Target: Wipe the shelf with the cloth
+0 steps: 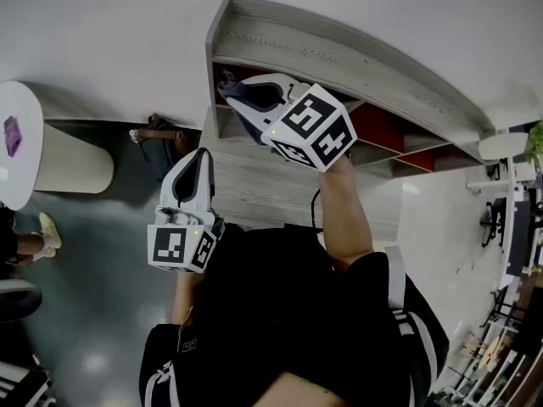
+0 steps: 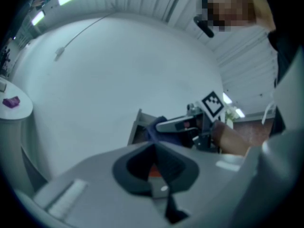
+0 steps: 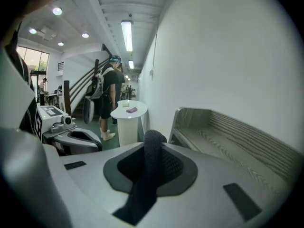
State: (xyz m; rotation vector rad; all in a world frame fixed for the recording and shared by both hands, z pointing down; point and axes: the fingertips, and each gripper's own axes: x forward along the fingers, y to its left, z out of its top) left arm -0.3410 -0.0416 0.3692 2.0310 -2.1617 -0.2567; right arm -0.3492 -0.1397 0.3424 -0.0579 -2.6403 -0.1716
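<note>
Hanging pinched in the right claw [image 1: 236, 89], the dark blue cloth [image 3: 147, 175] runs as a narrow band between the clenched jaws, with its loose end bunched at the tips.

The grey wooden shelf [image 3: 223, 137] lies ahead of this claw and to its right. Its upright end panel stands just beside the cloth. Contact between cloth and board cannot be confirmed.

The long axis of the shelf runs away from the claw to the right, along the white wall. A wiping stroke would therefore probably travel rightward from this end.

The left claw [image 1: 202, 158] is held lower and behind the right claw, well apart from the shelf. Its jaws are pressed together with nothing between them. The right claw is the nearer one and the one equipped for the wipe.

A round white desk [image 3: 129, 112] carrying a small purple item stands to the left of the right claw, beyond the shelf end.
</note>
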